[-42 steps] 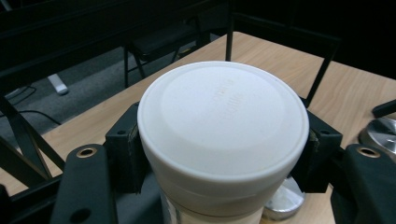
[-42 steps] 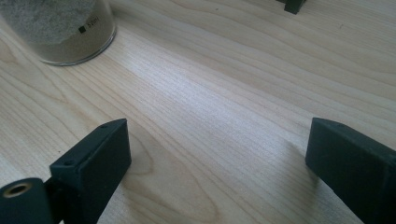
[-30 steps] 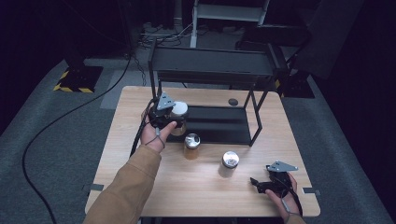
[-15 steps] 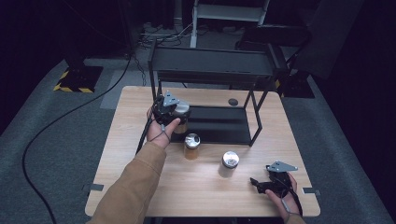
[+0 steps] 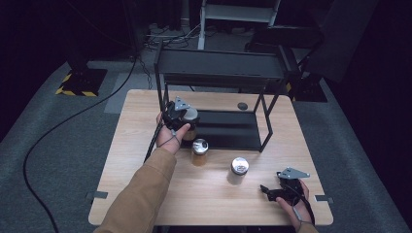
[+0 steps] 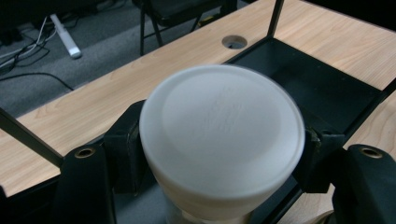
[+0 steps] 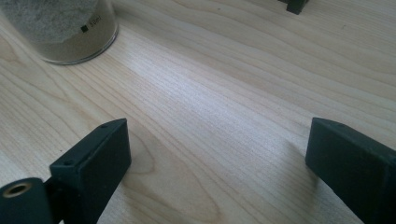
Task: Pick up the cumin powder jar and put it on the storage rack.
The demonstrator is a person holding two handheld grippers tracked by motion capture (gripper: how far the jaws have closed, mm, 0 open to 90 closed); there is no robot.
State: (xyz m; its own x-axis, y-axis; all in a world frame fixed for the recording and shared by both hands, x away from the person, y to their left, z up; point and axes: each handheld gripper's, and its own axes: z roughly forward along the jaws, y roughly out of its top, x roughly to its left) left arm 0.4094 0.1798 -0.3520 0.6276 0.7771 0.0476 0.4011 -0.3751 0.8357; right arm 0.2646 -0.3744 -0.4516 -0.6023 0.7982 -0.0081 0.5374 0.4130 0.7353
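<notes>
The left tongs (image 5: 183,118) squeeze a jar with a white lid (image 6: 222,133), one black jaw on each side of it. The jar is at the front left corner of the black rack (image 5: 223,131) on the bench (image 5: 136,145), over its dark bottom shelf. Two more jars stand on the bench in front of the rack. One has a shiny lid and brown stuff inside (image 5: 199,152). The other has a silver lid (image 5: 238,169). The right tongs (image 5: 278,190) rest on the bench near the front right corner, open wide with nothing between the jaws. Close by them is a clear jar (image 7: 65,28) full of sandy powder.
</notes>
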